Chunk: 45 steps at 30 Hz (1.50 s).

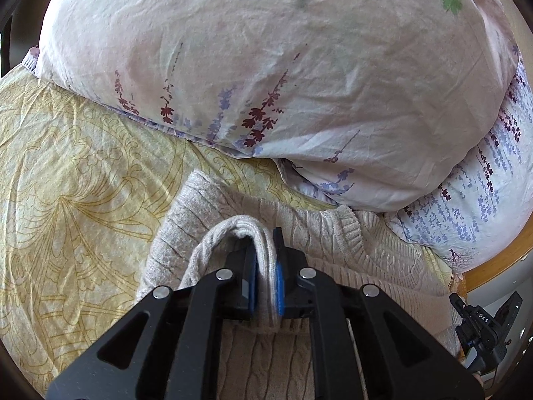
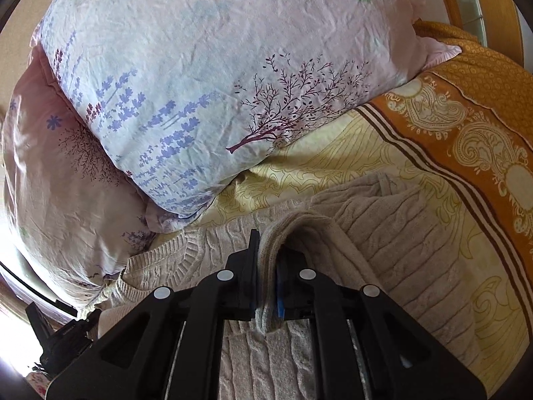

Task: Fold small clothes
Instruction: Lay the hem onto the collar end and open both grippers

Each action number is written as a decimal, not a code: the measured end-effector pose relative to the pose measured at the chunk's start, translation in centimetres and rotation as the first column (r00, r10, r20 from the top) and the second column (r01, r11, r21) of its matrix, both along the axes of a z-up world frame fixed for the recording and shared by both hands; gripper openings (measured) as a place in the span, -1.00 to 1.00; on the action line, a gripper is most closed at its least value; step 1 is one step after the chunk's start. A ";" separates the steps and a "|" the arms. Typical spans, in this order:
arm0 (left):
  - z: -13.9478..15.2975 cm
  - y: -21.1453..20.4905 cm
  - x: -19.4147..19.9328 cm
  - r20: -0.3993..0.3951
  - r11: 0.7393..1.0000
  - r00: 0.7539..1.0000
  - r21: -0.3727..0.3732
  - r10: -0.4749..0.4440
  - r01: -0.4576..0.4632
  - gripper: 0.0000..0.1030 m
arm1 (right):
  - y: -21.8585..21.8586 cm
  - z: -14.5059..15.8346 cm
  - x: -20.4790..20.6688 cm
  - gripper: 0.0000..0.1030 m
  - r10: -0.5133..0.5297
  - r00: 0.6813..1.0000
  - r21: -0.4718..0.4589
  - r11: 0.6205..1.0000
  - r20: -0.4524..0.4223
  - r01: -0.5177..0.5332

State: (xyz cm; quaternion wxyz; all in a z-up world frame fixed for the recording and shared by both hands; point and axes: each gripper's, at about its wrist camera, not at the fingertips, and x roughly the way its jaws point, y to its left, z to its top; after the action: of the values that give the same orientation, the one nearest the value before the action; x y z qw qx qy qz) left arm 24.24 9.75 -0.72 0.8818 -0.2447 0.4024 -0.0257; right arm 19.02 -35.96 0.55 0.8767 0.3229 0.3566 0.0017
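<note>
The left tool (image 1: 265,266) and the right tool (image 2: 266,268) each pinch a fold of the beige sweater (image 1: 333,243), which lies on the yellow bed sheet (image 1: 66,183) just below the flowery pillows (image 1: 266,66).

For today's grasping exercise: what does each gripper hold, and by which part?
Both hold the beige knitted sweater. The left gripper pinches a raised fold on its side; the right gripper pinches a raised fold on the opposite side.
</note>
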 end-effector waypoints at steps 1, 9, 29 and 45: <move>0.0 0.0 0.0 0.000 1.000 1.000 -0.004 -0.004 0.004 -0.73 | -0.1 0.0 -0.1 -0.76 0.003 1.000 0.011 1.000 0.005 -0.003; 0.2 -1.1 0.6 0.025 0.999 0.999 -0.017 -0.031 0.031 -0.24 | -1.1 0.1 -0.2 -0.27 0.042 0.997 0.131 0.990 0.071 -0.051; 0.7 -2.1 -1.5 0.078 0.999 0.997 0.037 0.009 -0.012 0.19 | 0.5 2.3 -0.3 0.93 0.227 0.900 0.300 0.888 0.372 -0.348; 2.0 -1.0 -1.7 0.073 0.985 0.991 0.124 0.108 -0.116 0.75 | 1.3 1.9 0.3 0.95 0.227 0.951 0.180 0.947 0.210 -0.266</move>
State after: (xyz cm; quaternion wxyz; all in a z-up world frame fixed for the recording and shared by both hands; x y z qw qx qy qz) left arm 22.52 8.74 1.23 0.9085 -0.2090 0.3595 0.0417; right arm 19.34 -34.62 2.49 0.8609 0.3629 0.3085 0.1788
